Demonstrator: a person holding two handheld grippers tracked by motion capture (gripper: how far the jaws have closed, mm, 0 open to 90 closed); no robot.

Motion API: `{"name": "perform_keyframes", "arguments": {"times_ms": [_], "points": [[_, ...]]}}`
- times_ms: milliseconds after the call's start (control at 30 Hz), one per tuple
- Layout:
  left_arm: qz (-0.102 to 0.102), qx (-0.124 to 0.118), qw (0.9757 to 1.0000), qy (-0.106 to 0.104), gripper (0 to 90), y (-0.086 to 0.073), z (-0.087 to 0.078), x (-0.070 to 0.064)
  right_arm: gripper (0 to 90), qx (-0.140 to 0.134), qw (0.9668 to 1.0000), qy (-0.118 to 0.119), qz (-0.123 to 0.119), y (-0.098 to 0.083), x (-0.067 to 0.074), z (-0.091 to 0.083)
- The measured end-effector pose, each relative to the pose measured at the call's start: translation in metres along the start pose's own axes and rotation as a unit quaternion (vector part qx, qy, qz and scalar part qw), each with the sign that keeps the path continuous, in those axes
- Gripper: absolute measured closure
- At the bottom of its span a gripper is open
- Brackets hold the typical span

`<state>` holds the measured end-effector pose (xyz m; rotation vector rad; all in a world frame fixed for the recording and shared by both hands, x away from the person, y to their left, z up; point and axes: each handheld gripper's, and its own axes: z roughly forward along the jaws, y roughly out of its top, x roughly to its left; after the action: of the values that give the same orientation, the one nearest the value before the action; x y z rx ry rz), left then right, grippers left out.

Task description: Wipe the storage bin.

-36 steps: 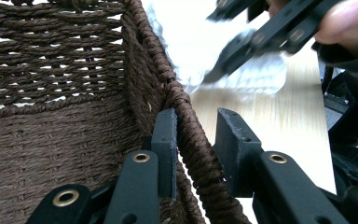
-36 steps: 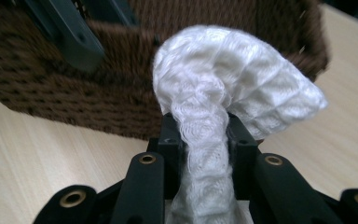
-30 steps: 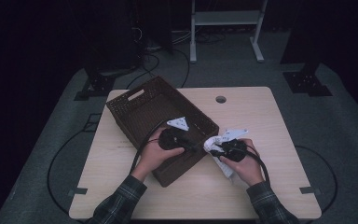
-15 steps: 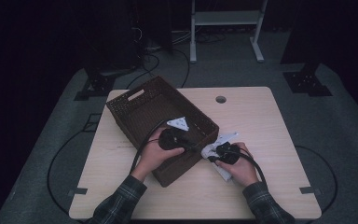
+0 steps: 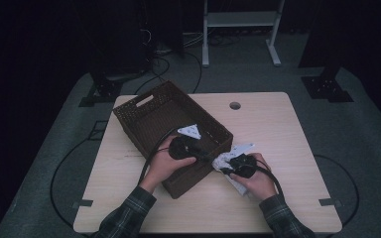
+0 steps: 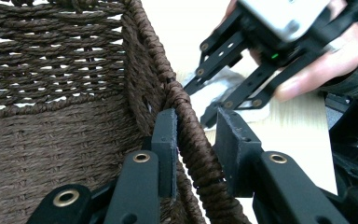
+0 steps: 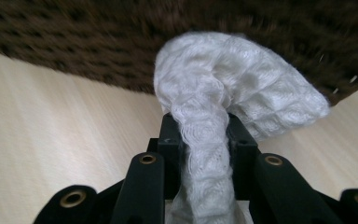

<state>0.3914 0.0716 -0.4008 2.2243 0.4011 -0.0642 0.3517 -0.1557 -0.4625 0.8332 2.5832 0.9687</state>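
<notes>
Cloth (image 7: 223,93): white knit fabric, pinched between the jaws of the right gripper (image 7: 204,133); a bunched end is seen bulging past the jaw tips, the rest trailing down toward the hand.
Cloth place: held just above the table (image 5: 278,129), right beside the outer wall of the basket (image 5: 149,124); not yet inside it. In the high view the cloth (image 5: 222,161) is seen between basket and right gripper (image 5: 230,167).
Right jaws: pressed onto the cloth from both sides, grip judged firm.
Left gripper (image 6: 193,140): placed over the basket rim (image 6: 186,116); one jaw inside the wall, one outside. Inner pad is touching the weave; a small gap is seen at the outer pad, so a full clamp cannot be told.
Left role: basket judged to be steadied at the near right wall.
Basket content: interior seen bare where visible in the left gripper view.
Done: cloth picked up, brought to the basket side; basket braced.
Left: cloth to be lifted over the rim, dropped in, jaws released.
Progress: judged about halfway.
Risk: trailing end may be caught on the rim.
</notes>
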Motion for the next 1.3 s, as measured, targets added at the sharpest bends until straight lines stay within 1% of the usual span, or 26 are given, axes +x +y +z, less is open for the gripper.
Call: {"name": "perform_keyframes", "arguments": {"times_ms": [33, 100, 133, 167, 200, 233, 267, 333, 367, 433, 567, 700, 833, 933, 1033, 1133, 1167, 1233, 1300], "points": [[0.0, 0.0, 1.0, 0.0, 68.9, 0.0, 0.0, 0.0, 72.1, -0.011, 0.9999, -0.002, -0.003, 0.002, 0.001, -0.004], [0.0, 0.0, 1.0, 0.0, 68.9, 0.0, 0.0, 0.0, 72.1, -0.018, 0.9998, -0.001, -0.004, 0.004, 0.002, -0.01], [0.0, 0.0, 1.0, 0.0, 68.9, 0.0, 0.0, 0.0, 72.2, -0.025, 0.9996, -0.003, -0.009, 0.005, 0.002, -0.013], [0.0, 0.0, 1.0, 0.0, 68.9, 0.0, 0.0, 0.0, 72.2, -0.028, 0.9996, -0.004, -0.007, 0.006, 0.003, -0.016], [0.0, 0.0, 1.0, 0.0, 68.9, 0.0, 0.0, 0.0, 72.2, -0.031, 0.9995, -0.003, -0.008, 0.006, 0.003, -0.018], [0.001, 0.0, 1.0, 0.0, 68.9, 0.0, 0.0, 0.0, 72.2, -0.04, 0.9991, -0.001, -0.01, 0.007, 0.004, -0.021], [-0.001, 0.0, 1.0, 0.0, 68.9, 0.0, 0.0, 0.0, 72.2, -0.045, 0.999, 0.003, -0.004, 0.008, 0.005, -0.024], [-0.001, -0.002, 1.0, 0.0, 68.9, 0.0, 0.0, 0.0, 72.2, -0.059, 0.9983, 0.005, -0.003, 0.012, 0.006, -0.031], [-0.001, -0.002, 1.0, 0.0, 68.9, 0.0, 0.0, 0.0, 72.2, -0.064, 0.9979, 0.005, -0.006, 0.013, 0.007, -0.033], [-0.001, -0.002, 1.0, 0.0, 68.9, 0.0, 0.0, 0.0, 72.2, -0.068, 0.9976, 0.003, -0.008, 0.015, 0.008, -0.037], [-0.001, 0.0, 1.0, 0.0, 68.9, 0.0, 0.0, 0.0, 72.3, -0.086, 0.9963, 0.002, -0.01, 0.019, 0.01, -0.046], [0.0, -0.001, 1.0, 0.0, 68.9, 0.0, 0.0, 0.0, 72.2, -0.1, 0.9949, -0.004, -0.009, 0.022, 0.011, -0.052], [0.0, 0.001, 1.0, 0.0, 68.9, 0.0, 0.0, 0.0, 72.3, -0.112, 0.9935, -0.009, -0.014, 0.025, 0.014, -0.056], [0.0, 0.001, 1.0, 0.0, 68.9, 0.0, 0.0, 0.0, 72.2, -0.112, 0.9935, -0.012, -0.017, 0.027, 0.015, -0.057], [0.0, 0.0, 1.0, 0.0, 68.9, 0.0, 0.0, 0.0, 72.2, -0.114, 0.9934, -0.007, -0.008, 0.025, 0.012, -0.054], [-0.001, 0.0, 1.0, 0.0, 68.9, 0.0, 0.0, 0.0, 72.2, -0.097, 0.9953, -0.006, -0.003, 0.021, 0.009, -0.045], [-0.001, -0.001, 1.0, 0.001, 68.9, 0.0, 0.0, 0.0, 72.2, -0.089, 0.996, -0.003, -0.001, 0.02, 0.008, -0.04], [-0.001, -0.001, 1.0, 0.001, 68.9, 0.0, 0.0, 0.0, 72.1, -0.081, 0.9967, 0.003, 0.001, 0.017, 0.007, -0.033], [0.002, 0.0, 1.0, 0.0, 68.9, 0.0, 0.0, 0.0, 72.1, -0.066, 0.9978, 0.004, 0.001, 0.015, 0.007, -0.025]]}}
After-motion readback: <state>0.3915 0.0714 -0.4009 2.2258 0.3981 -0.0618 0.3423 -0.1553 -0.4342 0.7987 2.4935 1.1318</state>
